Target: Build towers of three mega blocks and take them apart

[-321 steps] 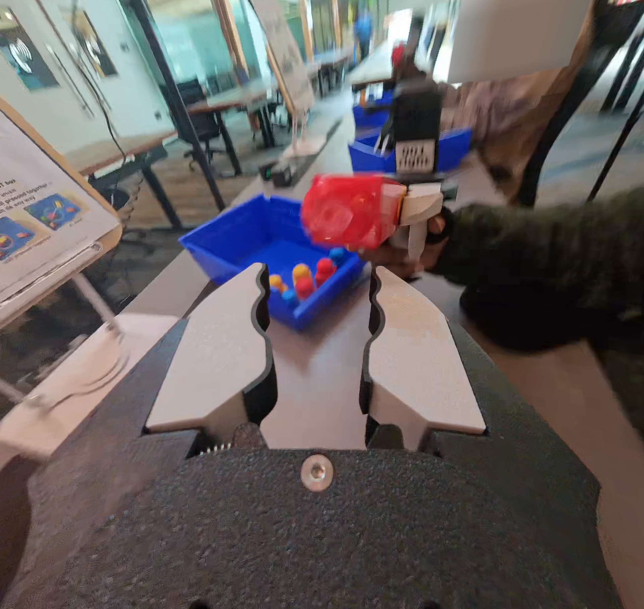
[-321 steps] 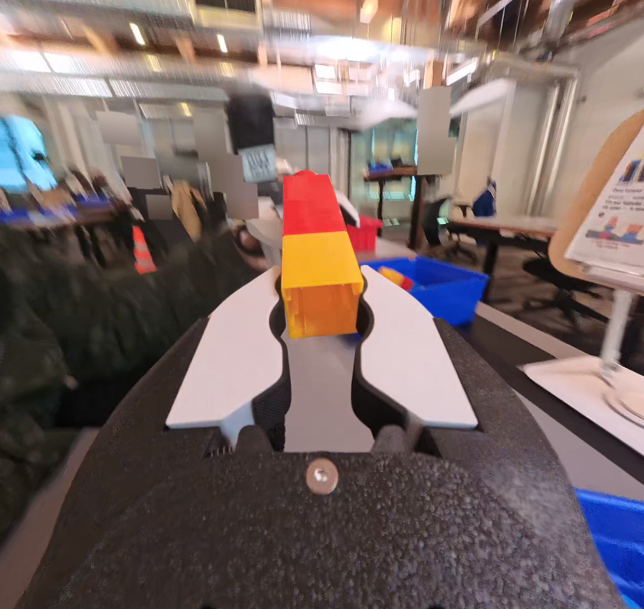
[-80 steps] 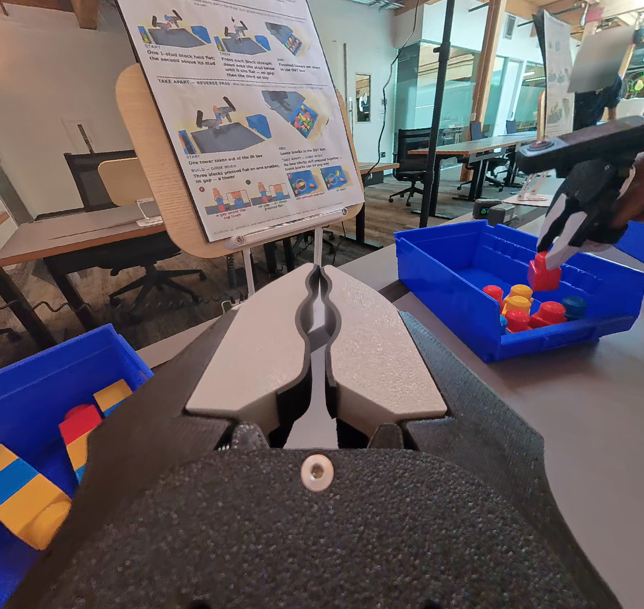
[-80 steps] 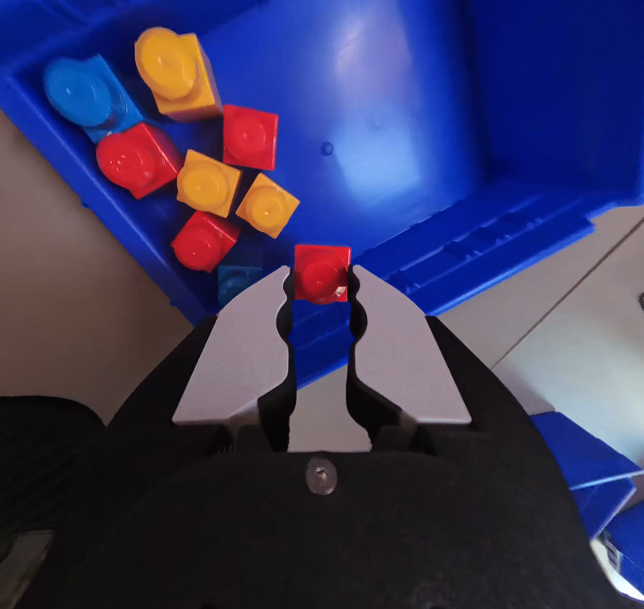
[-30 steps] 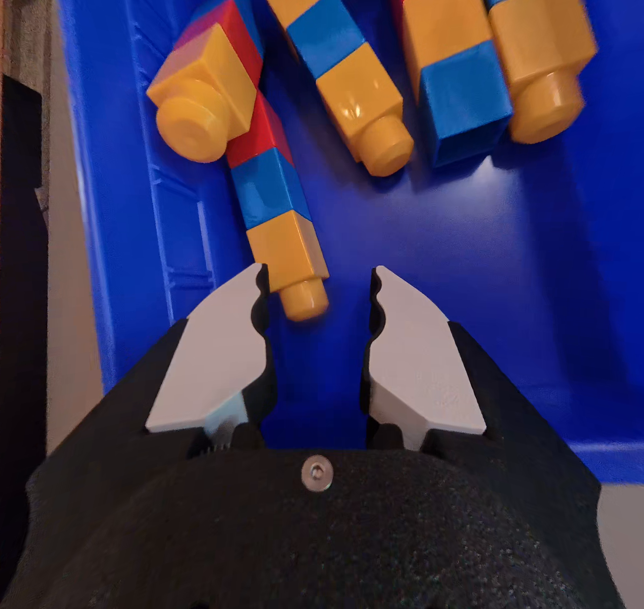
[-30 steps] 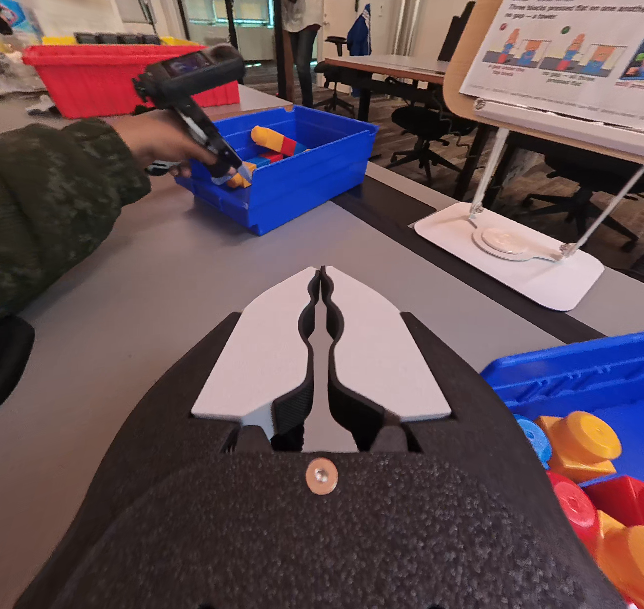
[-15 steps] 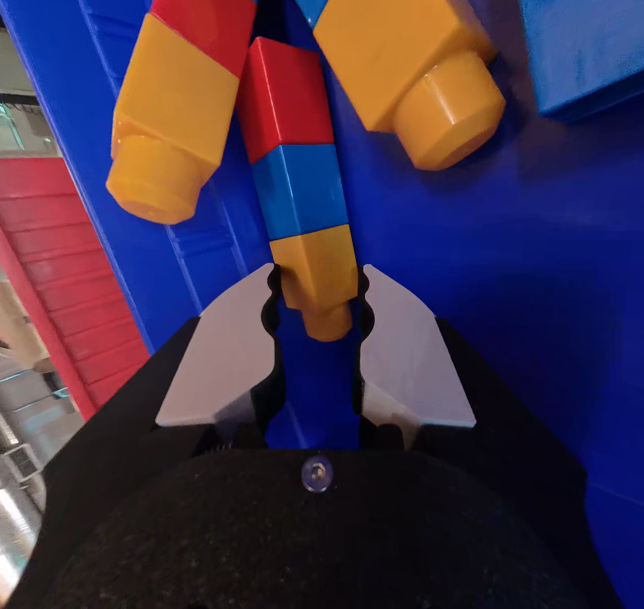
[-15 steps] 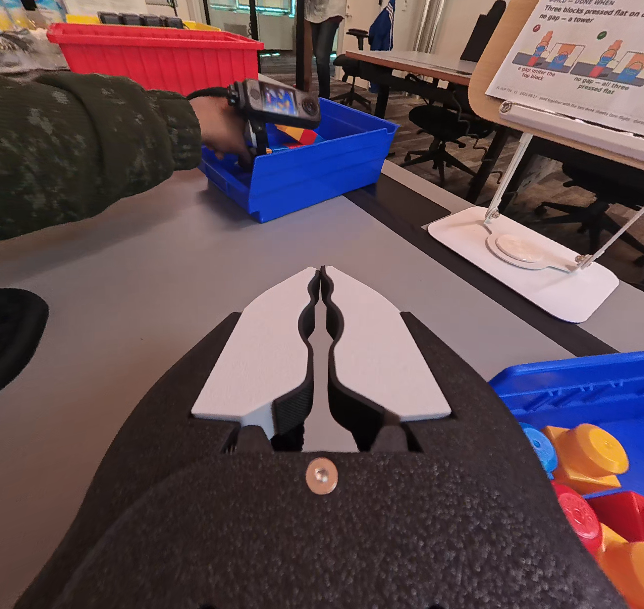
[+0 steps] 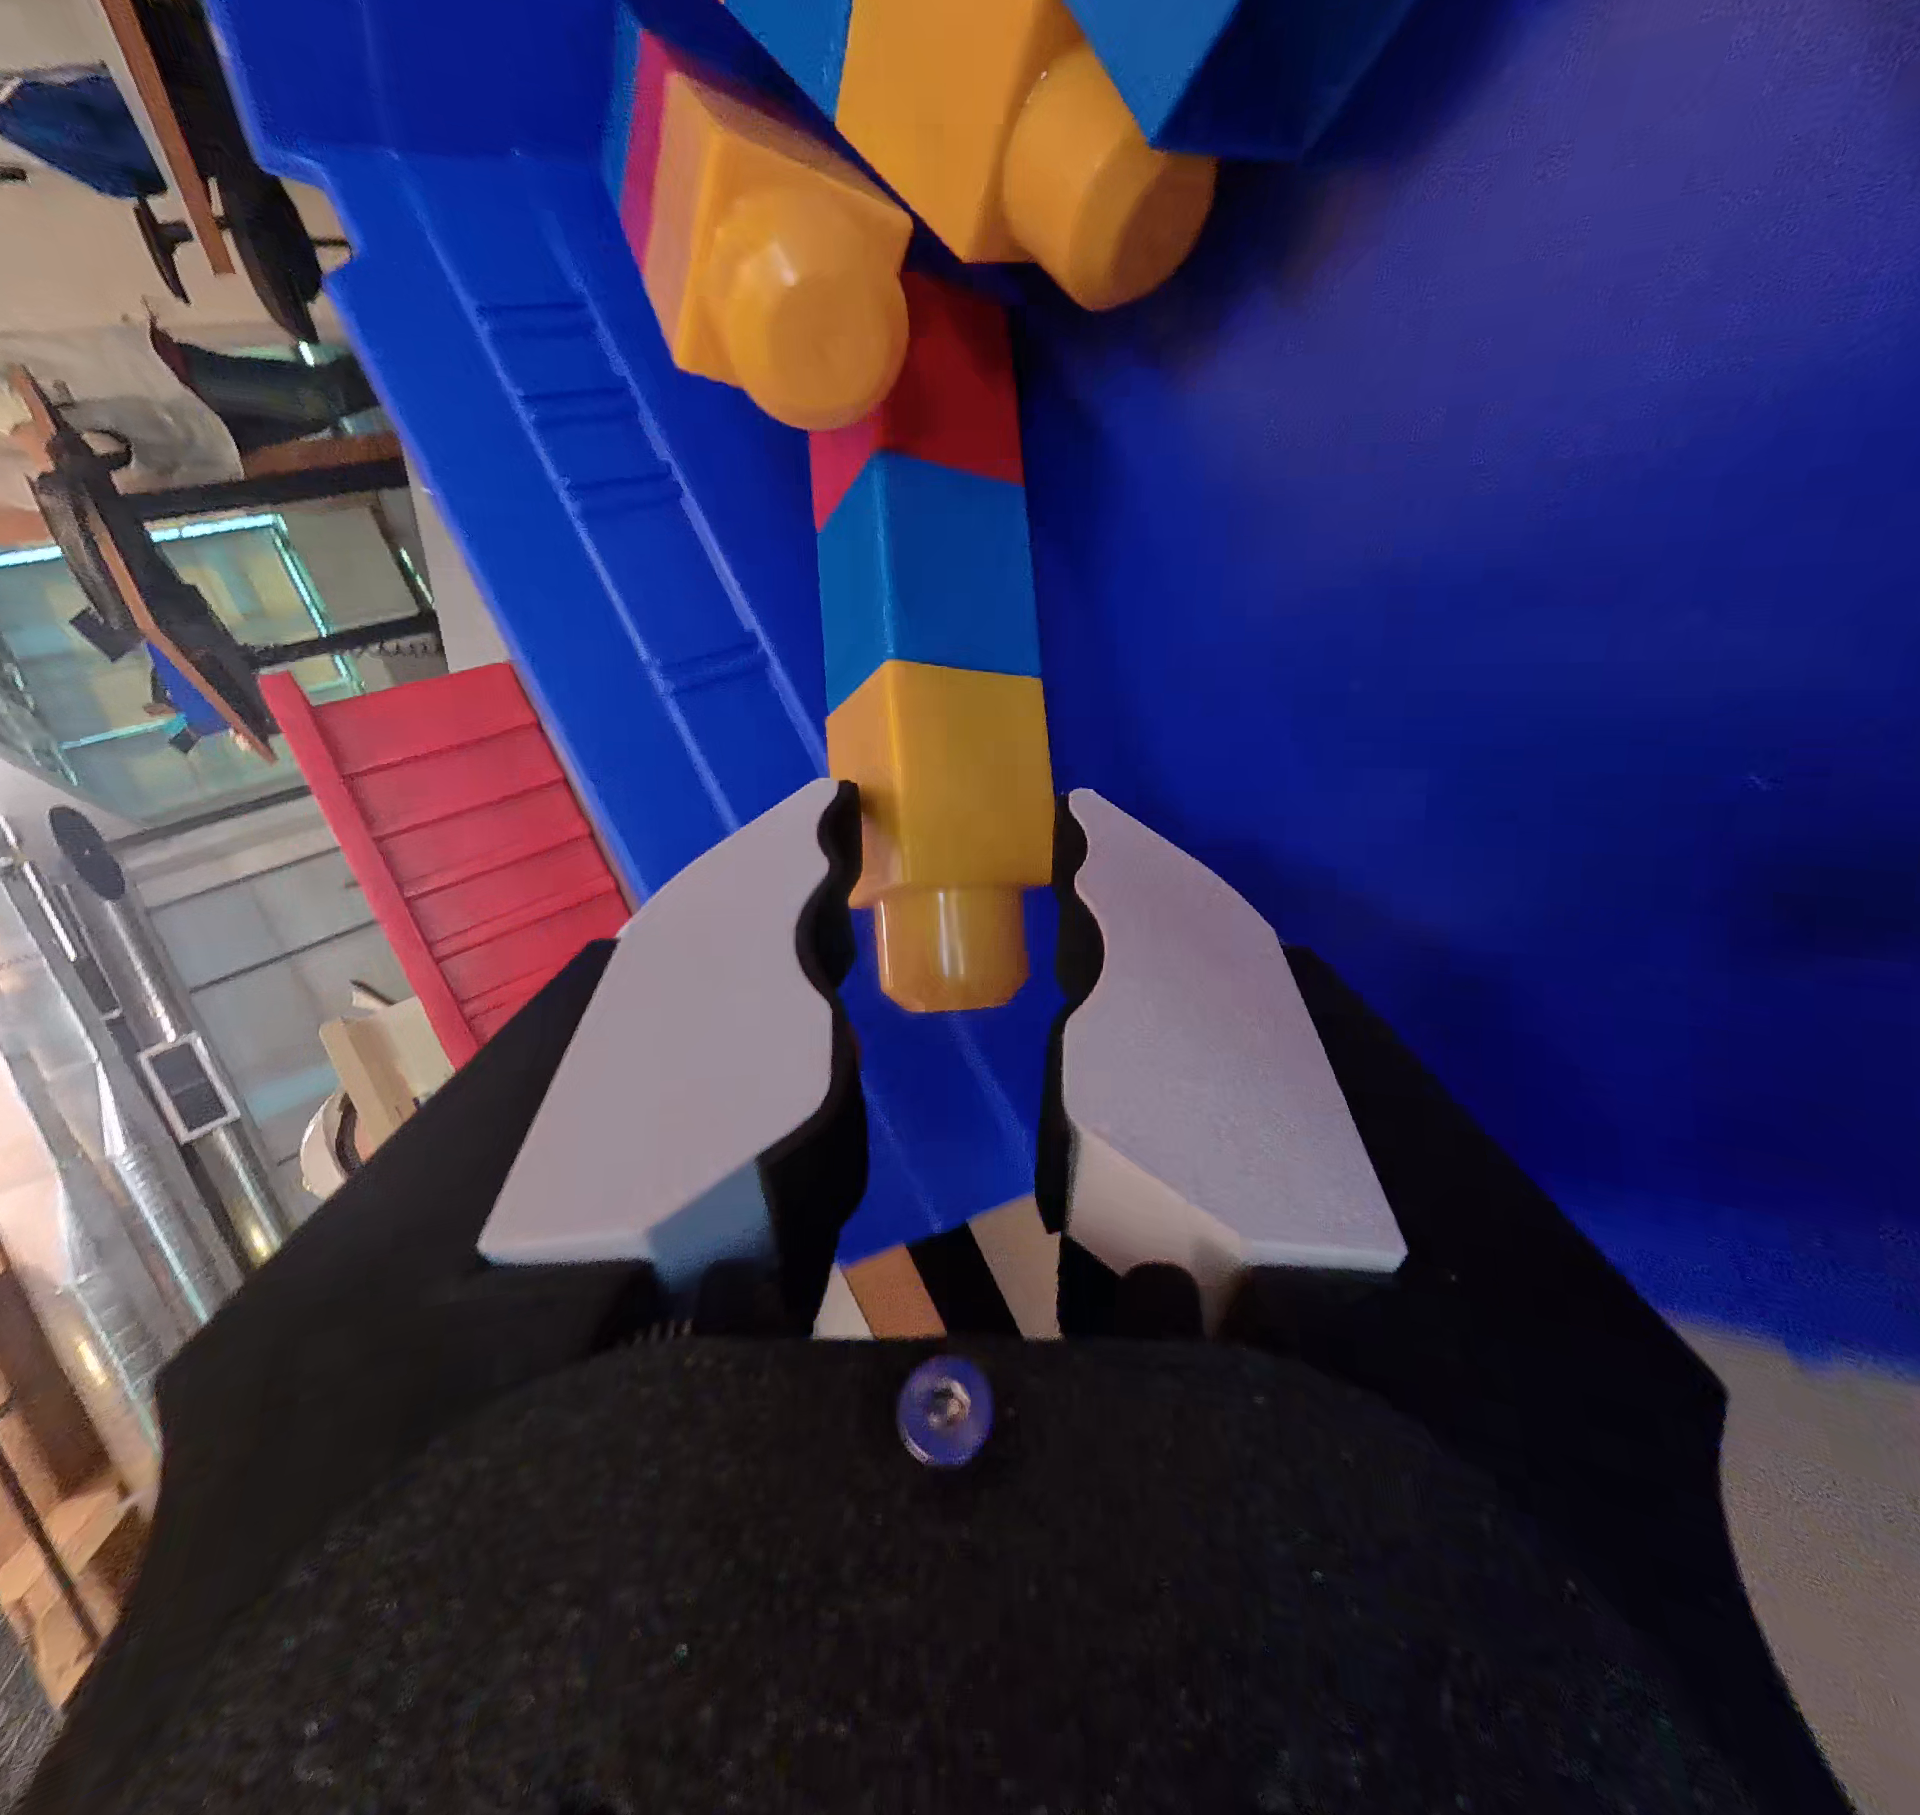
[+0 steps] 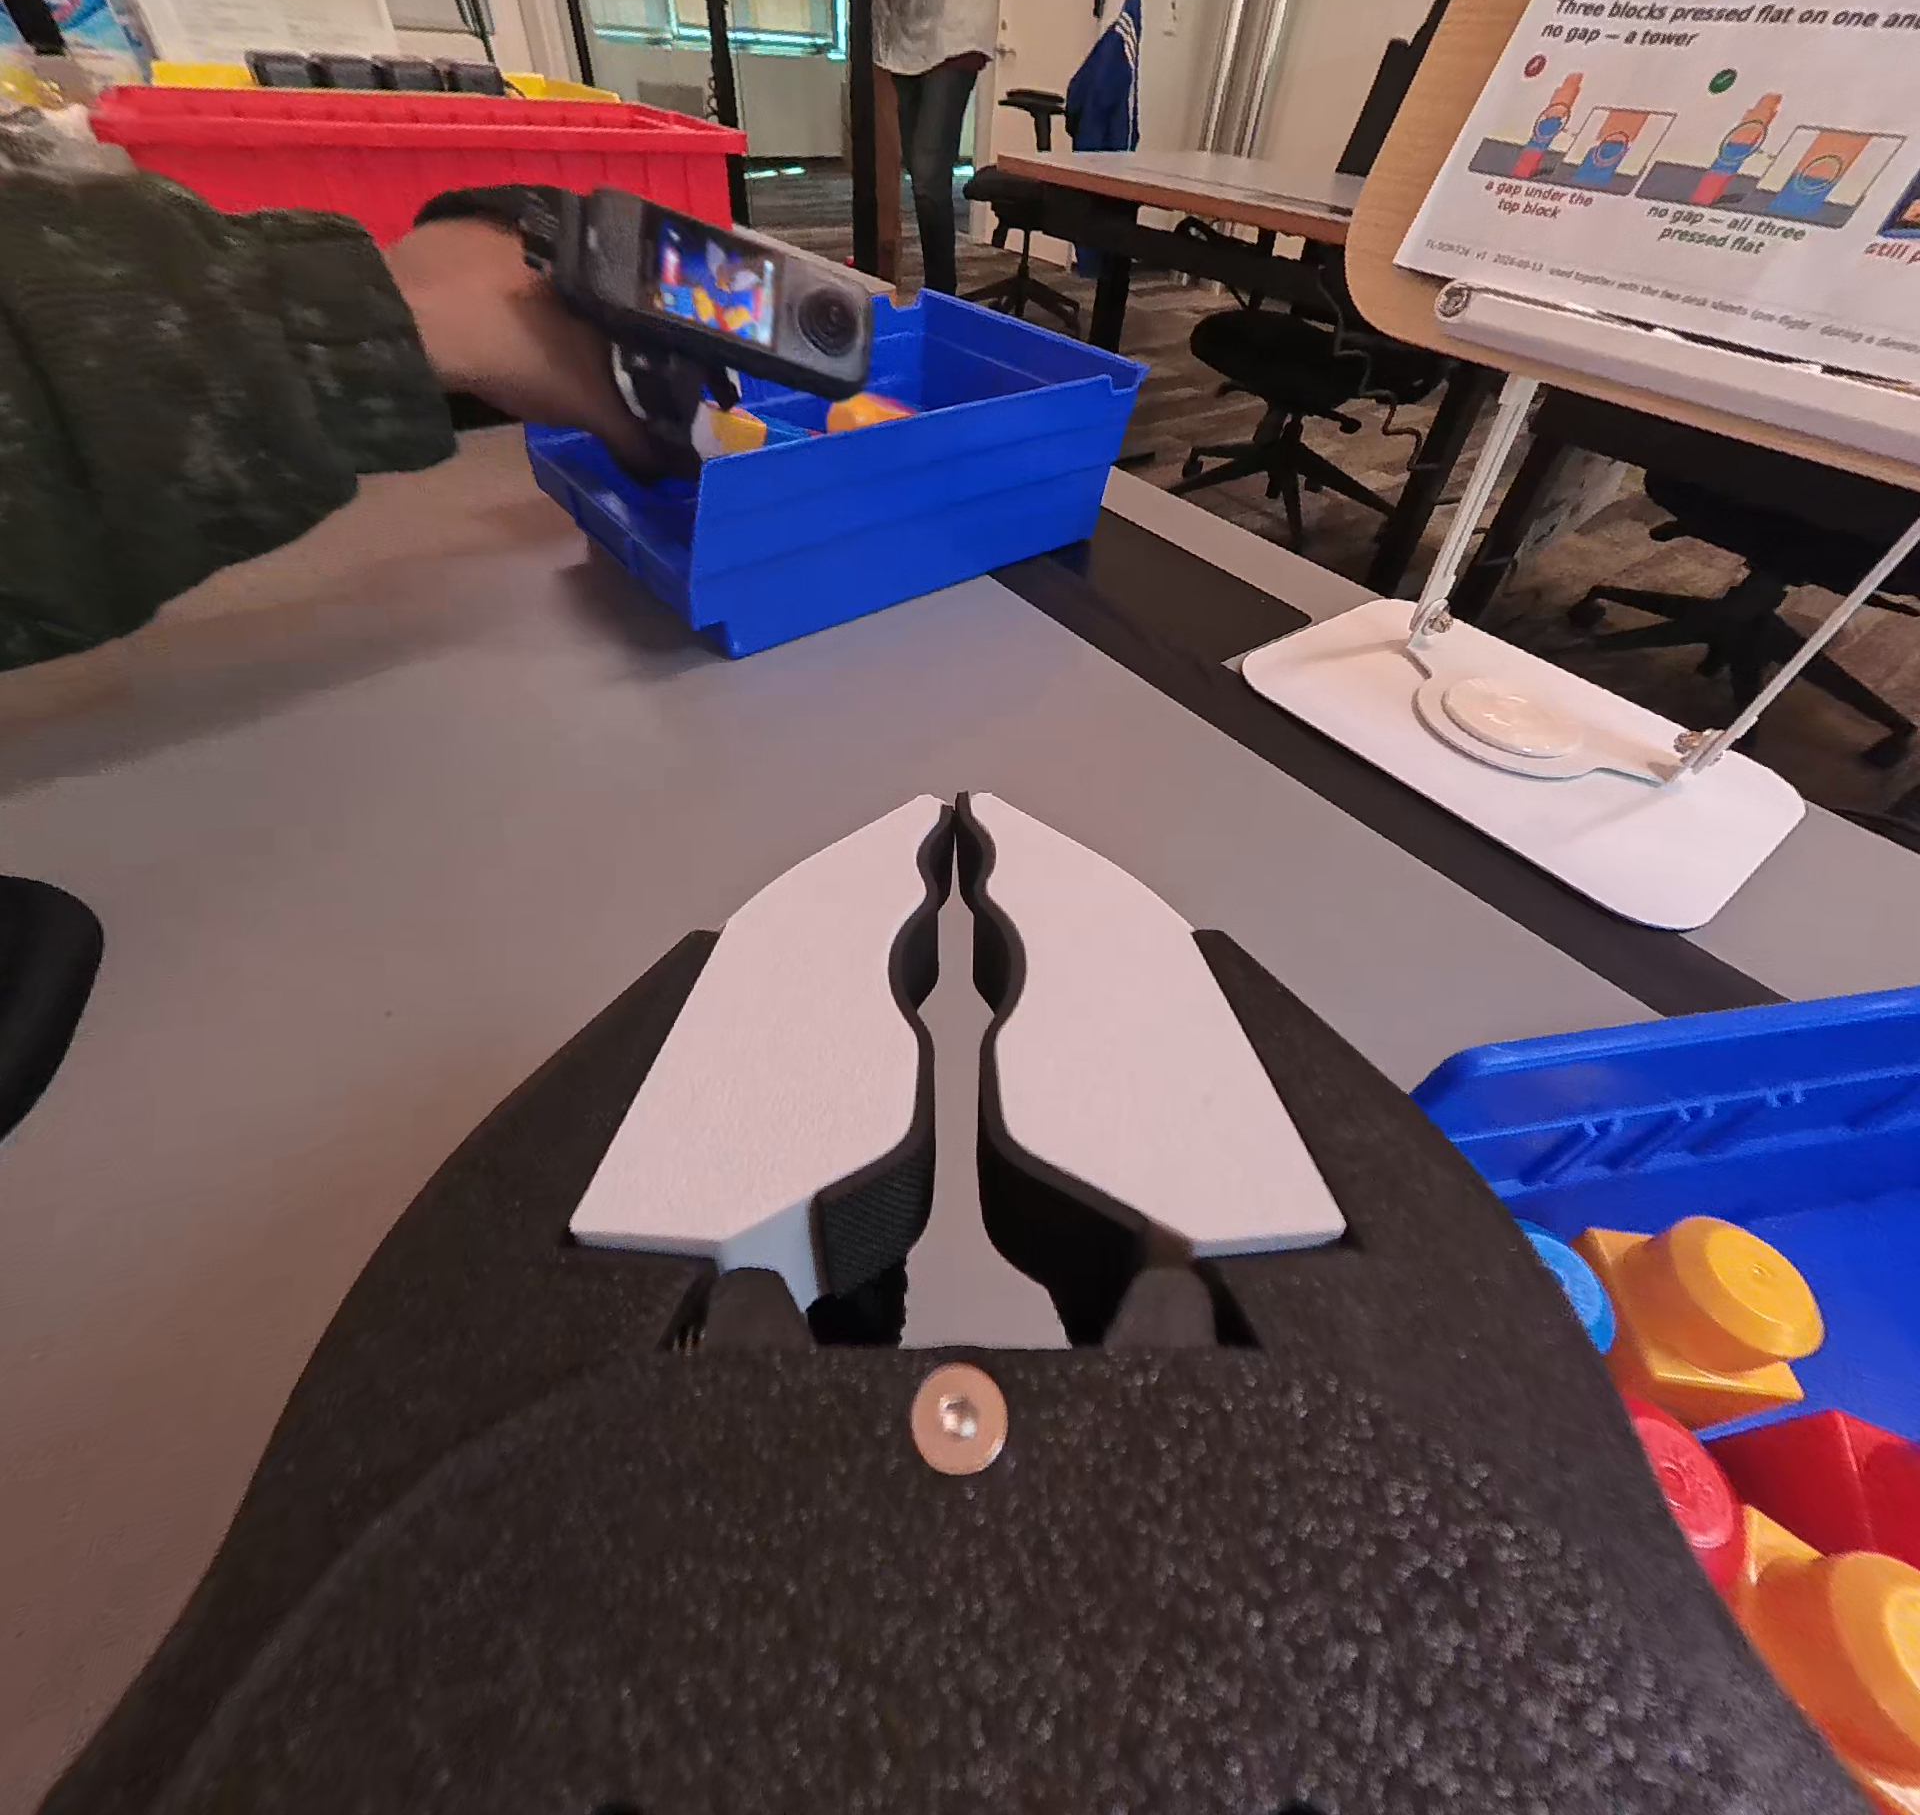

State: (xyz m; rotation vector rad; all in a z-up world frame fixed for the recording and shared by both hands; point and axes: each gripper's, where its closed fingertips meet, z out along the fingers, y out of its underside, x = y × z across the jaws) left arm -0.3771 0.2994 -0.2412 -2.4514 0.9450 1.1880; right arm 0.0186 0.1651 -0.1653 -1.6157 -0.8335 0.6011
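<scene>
The left gripper point(image 9: 954, 830) reaches into a blue bin point(image 9: 1455, 518), its jaws closed on the yellow end block of a red, blue and yellow tower point(image 9: 930, 643). The tower's long axis runs straight ahead from the jaws, stud end toward the camera. Half a second ago the grip was the same; now the tower looks lifted. The right gripper point(image 10: 956, 809), jaws pressed together and empty, hovers over the table point(image 10: 416, 830), well apart.
</scene>
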